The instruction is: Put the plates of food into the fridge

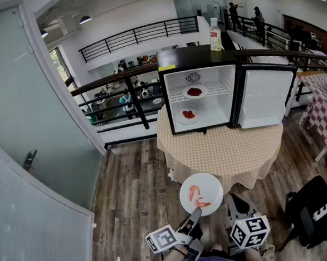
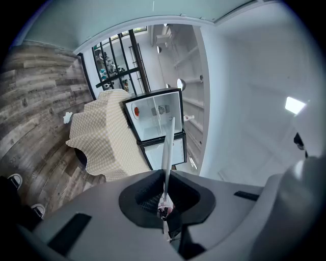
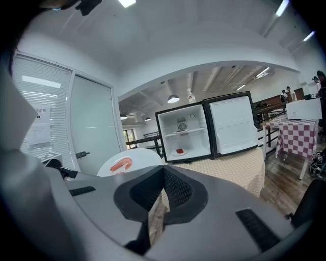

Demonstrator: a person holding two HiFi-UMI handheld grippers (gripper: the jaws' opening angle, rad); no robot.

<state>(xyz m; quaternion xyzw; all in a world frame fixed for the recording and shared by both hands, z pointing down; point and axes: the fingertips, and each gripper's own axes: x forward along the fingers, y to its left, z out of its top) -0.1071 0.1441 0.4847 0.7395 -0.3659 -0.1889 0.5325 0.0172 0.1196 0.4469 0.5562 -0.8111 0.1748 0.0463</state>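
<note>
White and round, the plate of orange-red food strips (image 1: 201,194) hangs in front of the black mini fridge (image 1: 194,55), short of the round table with the beige checked cloth (image 1: 232,150) that the fridge stands on. The left gripper (image 1: 193,215) has its jaws clamped tight on the plate's near rim. In the left gripper view the plate shows only edge-on, as a thin pale line, so its food is hidden there. The right gripper (image 3: 162,176) hangs just beside the left one, on the side of the fridge's open white door (image 1: 267,97); its jaws meet at the tips with nothing between them. Inside the fridge, one small white plate of red food (image 1: 194,91) sits on the wire shelf and another (image 1: 188,116) on the floor below it. What the food is cannot be made out.
</note>
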